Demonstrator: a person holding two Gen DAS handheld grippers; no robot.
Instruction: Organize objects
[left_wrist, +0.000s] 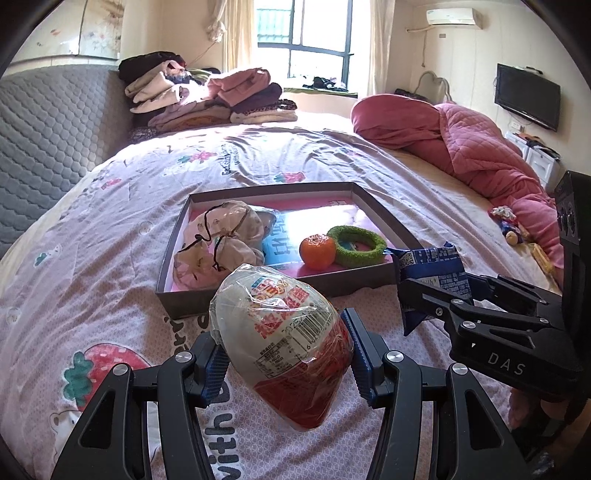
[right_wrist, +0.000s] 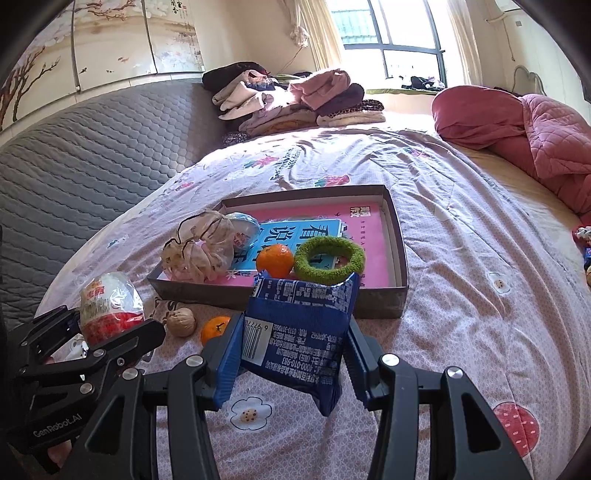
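Note:
My left gripper (left_wrist: 284, 354) is shut on a red and white egg-shaped toy in plastic wrap (left_wrist: 284, 339), held above the bedspread in front of the box; it also shows in the right wrist view (right_wrist: 109, 310). My right gripper (right_wrist: 291, 354) is shut on a blue snack packet (right_wrist: 299, 332), held just before the box's near wall; the packet shows in the left wrist view (left_wrist: 432, 269). The shallow grey box (right_wrist: 400, 258) holds a pink and blue booklet (right_wrist: 306, 232), a tangerine (right_wrist: 275, 260), a green fuzzy ring (right_wrist: 330, 260) and a drawstring cloth pouch (right_wrist: 199, 247).
A walnut (right_wrist: 181, 322) and a second tangerine (right_wrist: 215, 328) lie on the bedspread in front of the box. Folded clothes (right_wrist: 291, 99) are piled at the bed's far end. A pink quilt (right_wrist: 535, 133) lies at the right. A grey padded headboard (right_wrist: 74, 155) runs along the left.

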